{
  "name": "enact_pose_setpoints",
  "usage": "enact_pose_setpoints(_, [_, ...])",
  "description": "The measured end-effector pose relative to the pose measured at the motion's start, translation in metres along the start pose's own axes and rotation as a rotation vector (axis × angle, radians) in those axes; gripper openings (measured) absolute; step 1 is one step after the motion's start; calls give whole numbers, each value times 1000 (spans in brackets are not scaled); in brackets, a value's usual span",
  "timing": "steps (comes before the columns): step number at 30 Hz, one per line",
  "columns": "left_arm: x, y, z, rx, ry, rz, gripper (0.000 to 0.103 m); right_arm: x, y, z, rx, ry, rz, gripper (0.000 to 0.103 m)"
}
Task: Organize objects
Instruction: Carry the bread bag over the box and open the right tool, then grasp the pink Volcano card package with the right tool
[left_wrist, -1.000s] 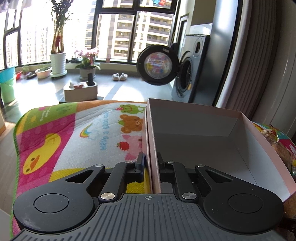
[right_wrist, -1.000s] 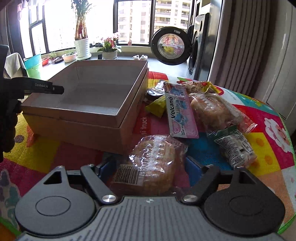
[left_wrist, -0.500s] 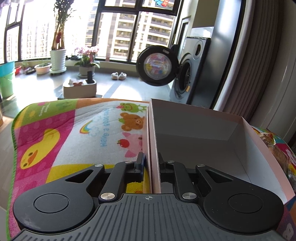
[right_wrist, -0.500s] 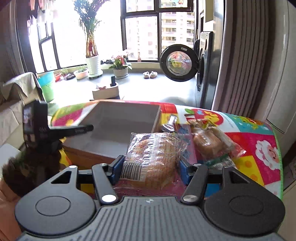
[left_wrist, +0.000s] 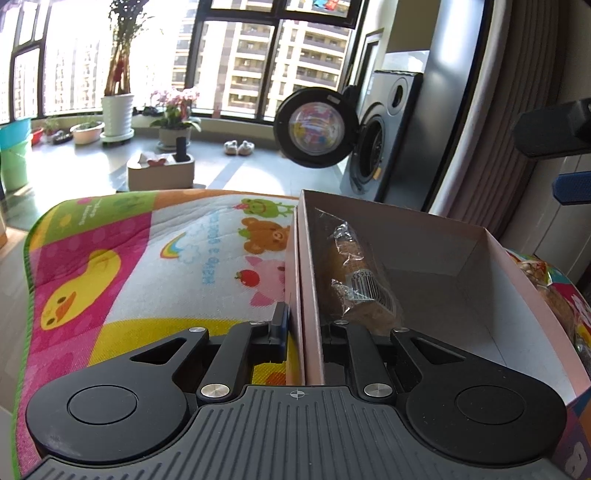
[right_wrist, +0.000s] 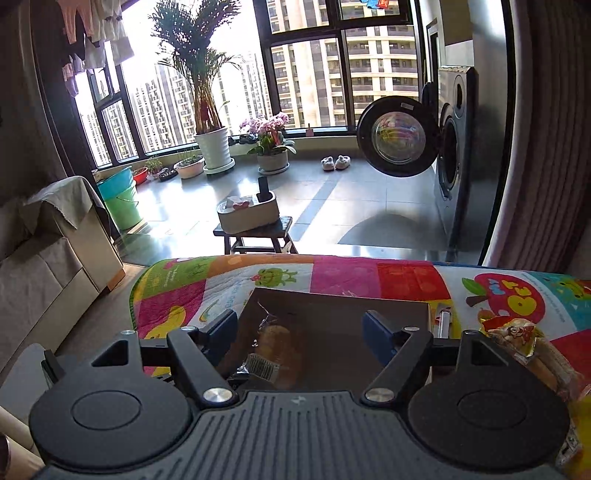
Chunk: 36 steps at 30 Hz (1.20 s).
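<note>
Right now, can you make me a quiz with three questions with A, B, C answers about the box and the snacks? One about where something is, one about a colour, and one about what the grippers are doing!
1. Where is the wrapped bread?
A. Inside the box
B. On the stool
C. In the washing machine

2. What colour is the duck on the mat?
A. Blue
B. Yellow
C. Black

3. What is the right hand-held gripper doing?
A. Squeezing the bread
B. Pinching the mat
C. Open, holding nothing

Answers:
1. A: the bread lies in the box, against its left wall.
2. B: the duck is yellow with an orange beak.
3. C: its blue fingers stand wide apart above the box, and the bread lies loose below; the left hand-held gripper is the one pinching the box's wall.
</note>
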<state>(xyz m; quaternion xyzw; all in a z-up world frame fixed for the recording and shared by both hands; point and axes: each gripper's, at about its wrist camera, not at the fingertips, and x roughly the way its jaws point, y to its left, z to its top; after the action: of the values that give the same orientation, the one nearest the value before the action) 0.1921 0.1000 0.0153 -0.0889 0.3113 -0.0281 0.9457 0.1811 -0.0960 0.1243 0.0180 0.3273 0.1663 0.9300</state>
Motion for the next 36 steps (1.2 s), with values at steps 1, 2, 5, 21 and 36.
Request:
enact_pose_setpoints(1, [0, 0, -1, 2, 1, 3, 14, -12, -10, -5, 4, -13, -19, 76])
enact_pose_setpoints(2, [0, 0, -1, 1, 1, 3, 14, -21, -19, -9, 9, -23, -37, 78])
enact_pose_setpoints(5, [0, 1, -1, -3, 2, 0, 14, -46, -51, -23, 23, -47, -113, 79])
enact_pose_setpoints(21, [0, 0, -2, -7, 2, -1, 14, -9, -134, -83, 160, 102, -252, 75])
enact_pose_setpoints(36, [-1, 0, -2, -8, 1, -3, 14, 25, -133, -94, 146, 197, -243, 43])
